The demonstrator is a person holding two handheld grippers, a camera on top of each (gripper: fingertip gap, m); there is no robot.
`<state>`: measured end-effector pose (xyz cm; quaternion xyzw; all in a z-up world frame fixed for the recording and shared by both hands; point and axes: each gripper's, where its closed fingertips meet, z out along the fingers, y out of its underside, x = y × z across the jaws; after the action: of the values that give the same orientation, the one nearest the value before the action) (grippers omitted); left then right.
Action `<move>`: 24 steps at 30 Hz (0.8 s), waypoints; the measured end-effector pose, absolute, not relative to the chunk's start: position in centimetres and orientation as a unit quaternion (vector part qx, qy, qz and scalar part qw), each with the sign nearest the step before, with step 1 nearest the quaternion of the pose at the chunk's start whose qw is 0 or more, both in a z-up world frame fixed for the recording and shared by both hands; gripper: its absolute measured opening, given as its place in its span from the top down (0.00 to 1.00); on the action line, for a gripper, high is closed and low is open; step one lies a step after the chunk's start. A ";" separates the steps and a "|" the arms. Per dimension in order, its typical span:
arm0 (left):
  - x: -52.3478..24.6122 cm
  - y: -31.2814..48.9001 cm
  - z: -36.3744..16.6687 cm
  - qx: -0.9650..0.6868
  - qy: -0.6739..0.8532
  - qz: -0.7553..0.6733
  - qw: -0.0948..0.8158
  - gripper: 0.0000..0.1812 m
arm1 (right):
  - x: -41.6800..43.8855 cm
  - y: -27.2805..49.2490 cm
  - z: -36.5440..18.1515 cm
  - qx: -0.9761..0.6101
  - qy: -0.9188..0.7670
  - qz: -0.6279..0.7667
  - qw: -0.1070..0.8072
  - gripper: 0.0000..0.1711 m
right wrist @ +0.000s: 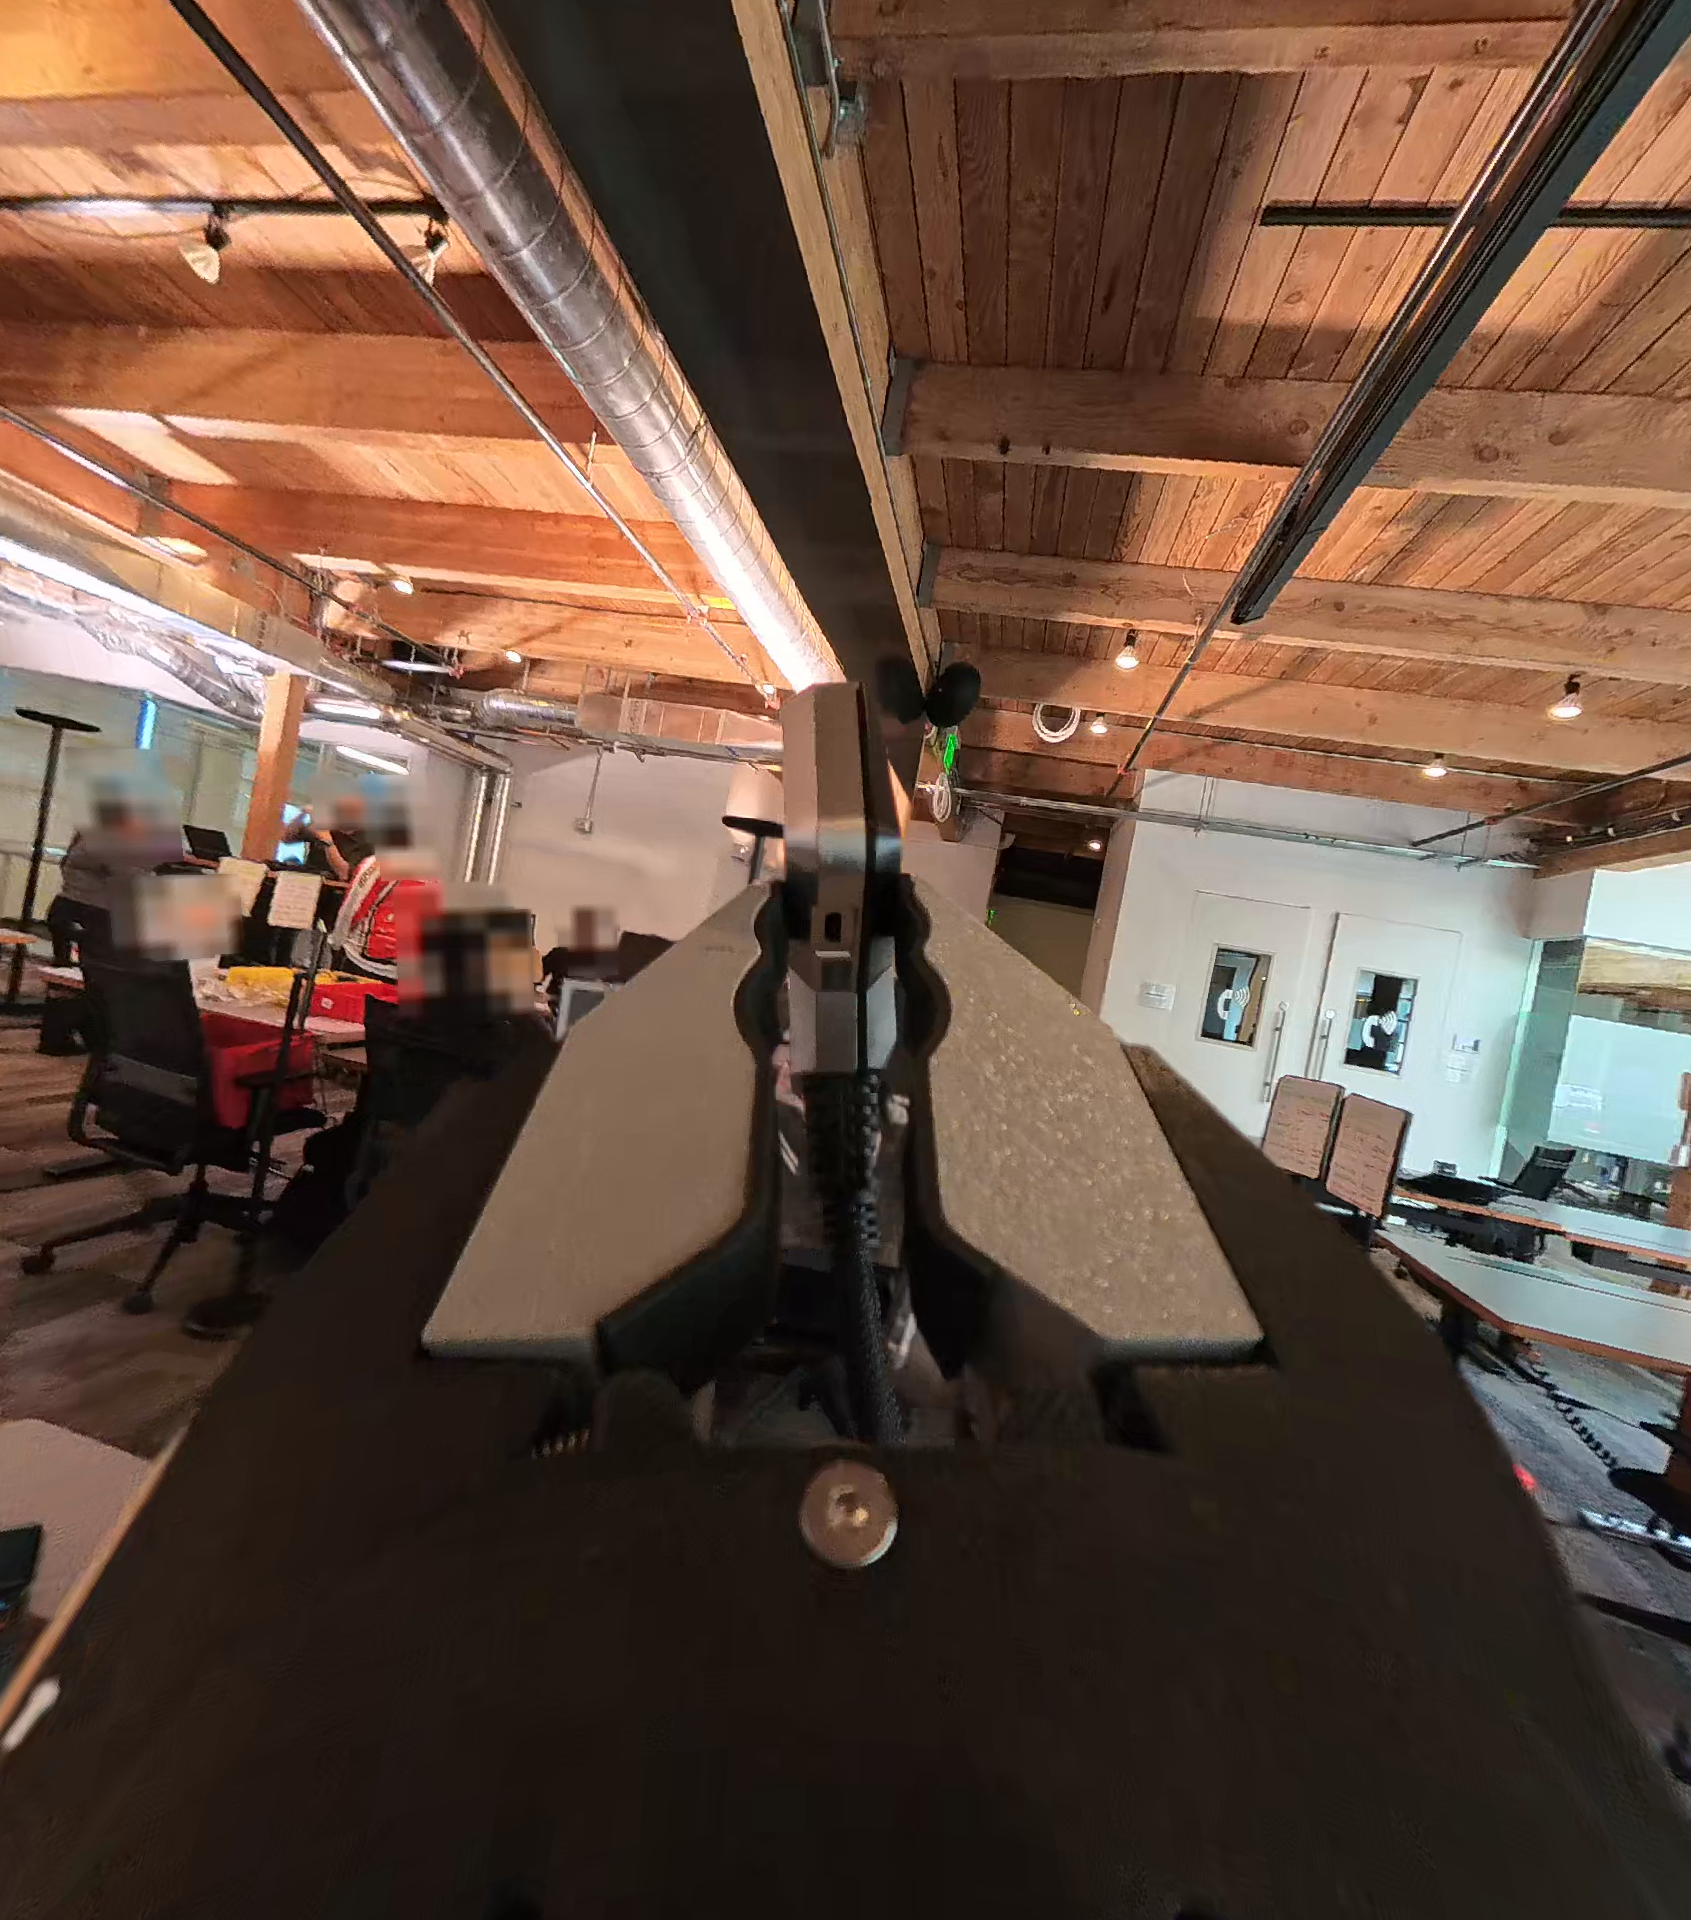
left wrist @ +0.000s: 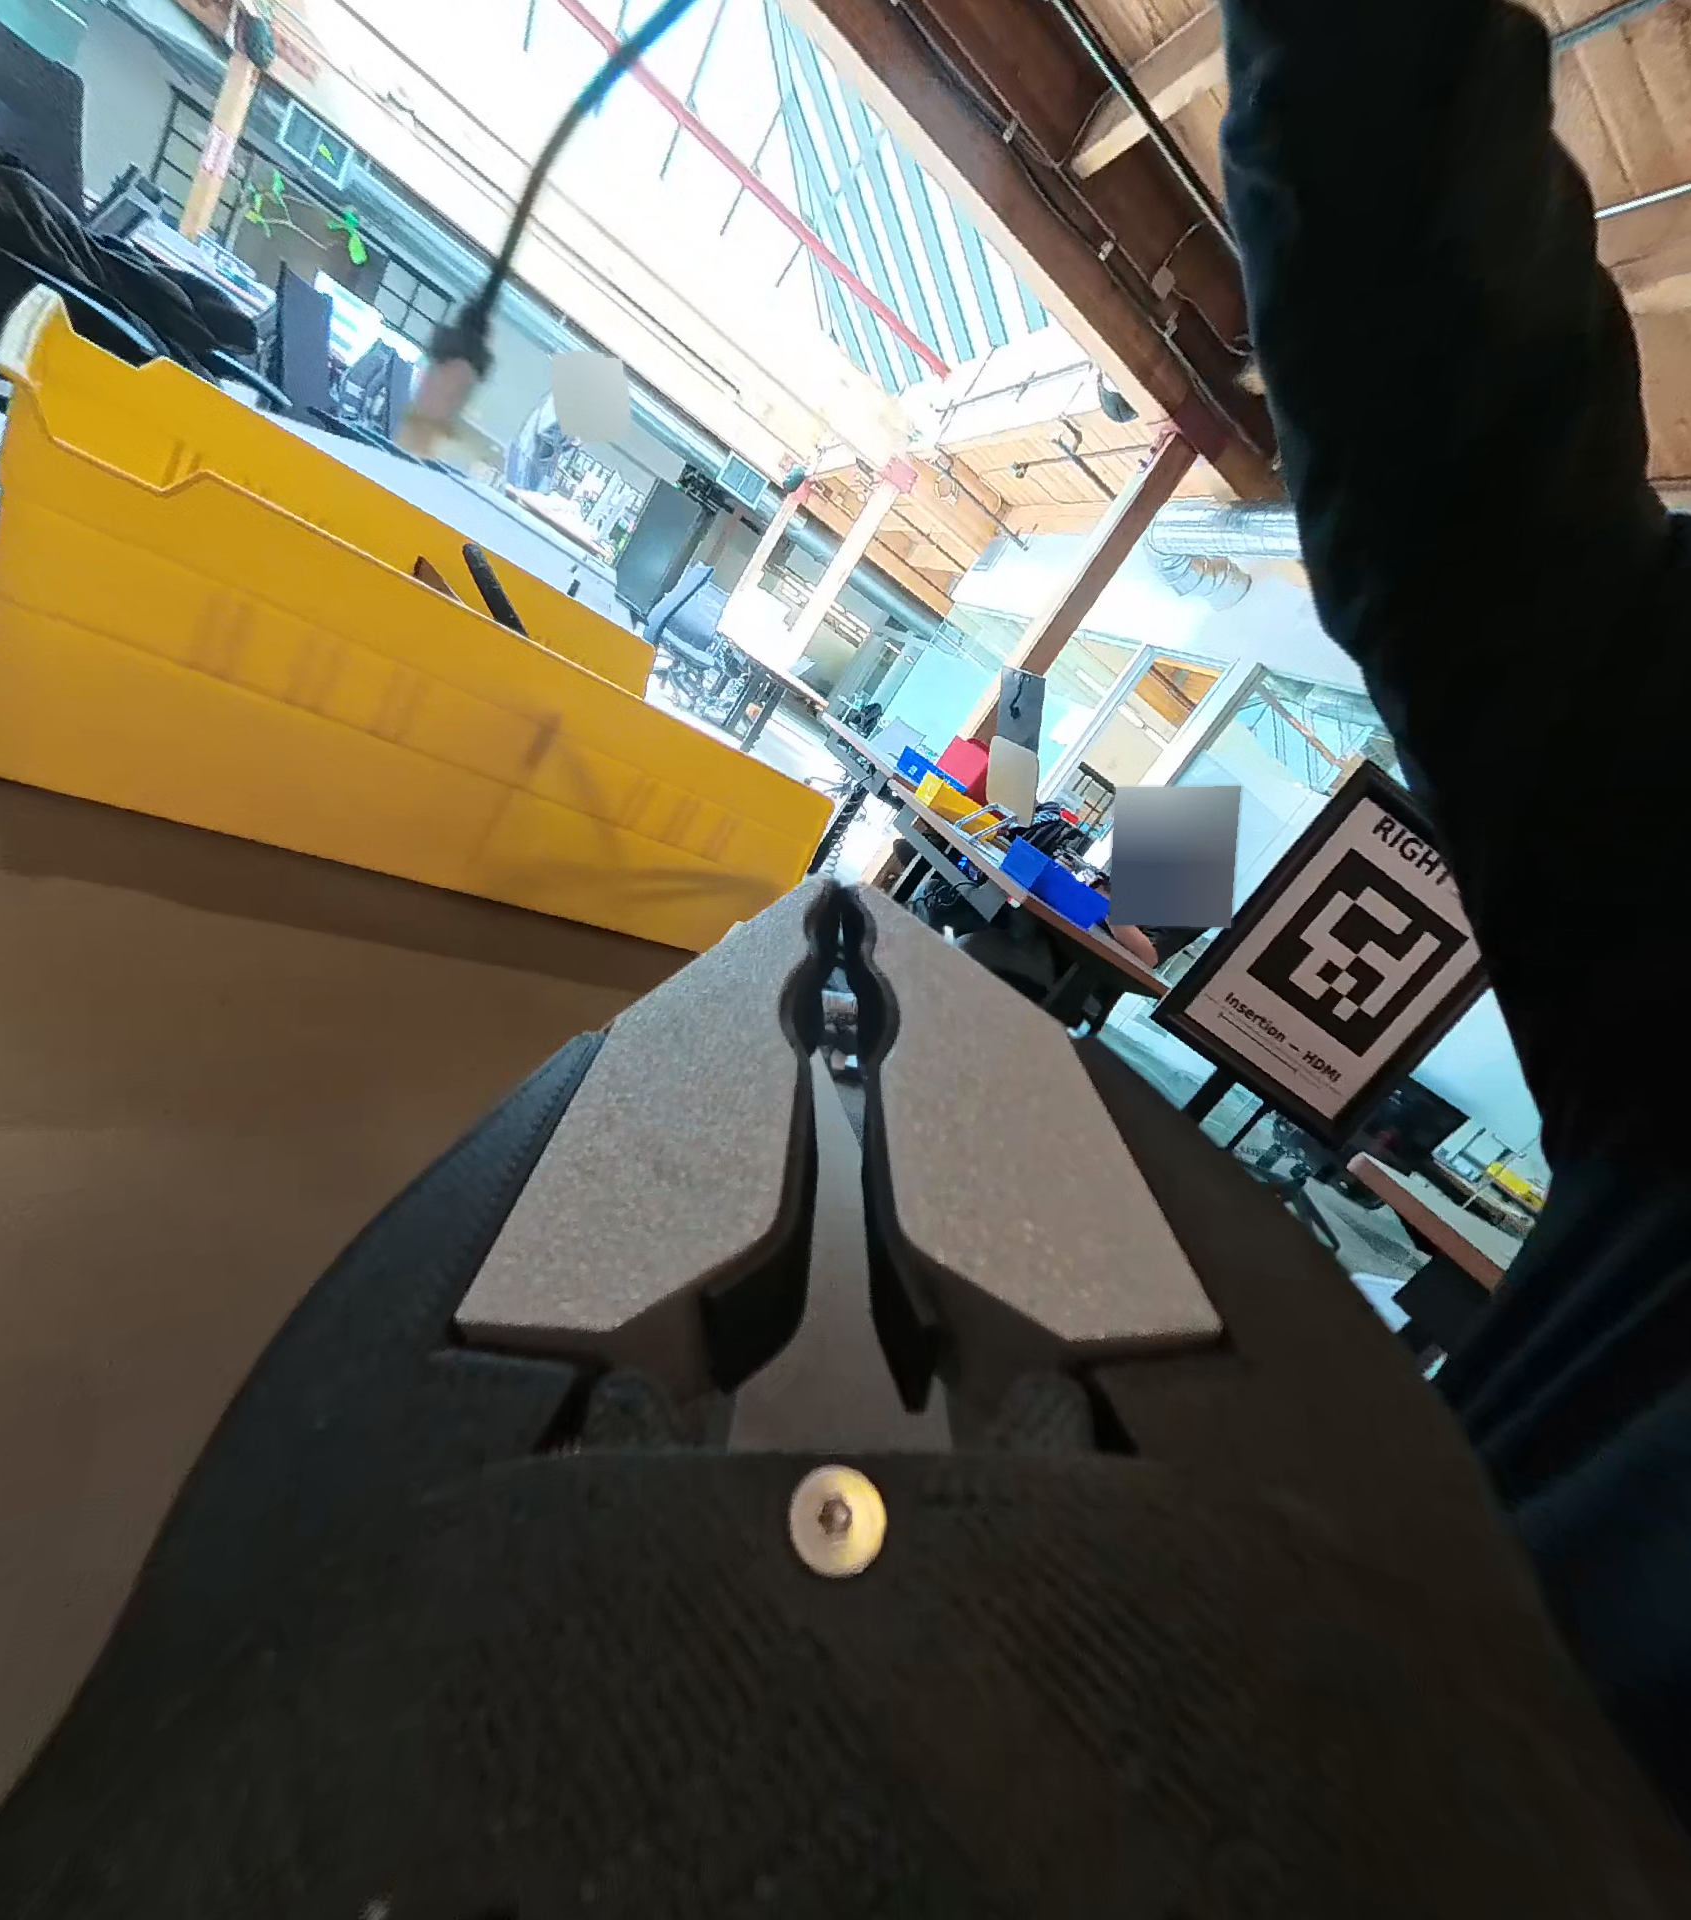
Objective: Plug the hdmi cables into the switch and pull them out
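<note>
1. In the left wrist view, a brown table (left wrist: pixel 145 1039) is seen at the far left, lit pale toward its back edge.
2. A yellow bin (left wrist: pixel 321 717) is set on that table, ahead and to the left of the left gripper (left wrist: pixel 838 914); a dark stick-like item (left wrist: pixel 493 587) is seen leaning up out of it.
3. Above the bin, a dark cable (left wrist: pixel 550 166) is seen hanging in mid-air, its plug (left wrist: pixel 451 379) blurred and free of any socket.
4. The left gripper's fingers (left wrist: pixel 695 1122) are pressed together at the tips; whether anything is pinched there cannot be told.
5. Behind it, further tables with red, yellow and blue bins are seen under large windows.
6. At the right, a framed marker sign (left wrist: pixel 1340 956) stands tilted, partly covered by a dark sleeve (left wrist: pixel 1506 520) raised upward.
7. In the right wrist view, an open office is shown: chairs and a table with a red bin (right wrist: pixel 259 1049) at left, where several people are seated or standing.
8. A metal duct (right wrist: pixel 550 281) is run along the wooden beam ceiling (right wrist: pixel 1236 364).
9. The right gripper (right wrist: pixel 836 914) is pointed up toward that ceiling, its fingers (right wrist: pixel 1049 1143) closed on a grey plug (right wrist: pixel 830 831) whose braided cable (right wrist: pixel 846 1164) is led back between them.
10. White doors (right wrist: pixel 1308 997) and long tables (right wrist: pixel 1599 1288) are seen at right.
11. The switch is not shown in either view.
</note>
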<state>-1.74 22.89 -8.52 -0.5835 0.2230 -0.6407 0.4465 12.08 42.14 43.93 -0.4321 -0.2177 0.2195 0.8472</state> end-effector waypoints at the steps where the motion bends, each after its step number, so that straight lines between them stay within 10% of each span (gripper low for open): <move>1: -1.6 22.9 -8.6 -0.585 0.227 -0.638 0.447 1.00 | 12.1 42.8 43.1 -0.438 -0.221 0.214 0.845 0.90; 10: -1.3 22.5 -8.7 -0.589 0.236 -0.633 0.444 1.00 | 12.4 48.7 21.7 -0.600 -0.376 0.207 0.675 0.90; 18: -1.1 22.5 -8.8 -0.591 0.240 -0.633 0.439 1.00 | 15.4 48.2 -3.3 -0.709 -0.611 -0.056 0.347 0.90; 24: -1.5 22.6 -8.7 -0.589 0.232 -0.635 0.442 1.00 | 11.6 47.3 -12.0 -0.675 -0.696 -0.147 0.199 0.89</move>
<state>-1.46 22.64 -8.73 -0.5895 0.2316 -0.6354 0.4417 11.63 47.28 -11.98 -0.6746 -0.6955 -0.1471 0.1989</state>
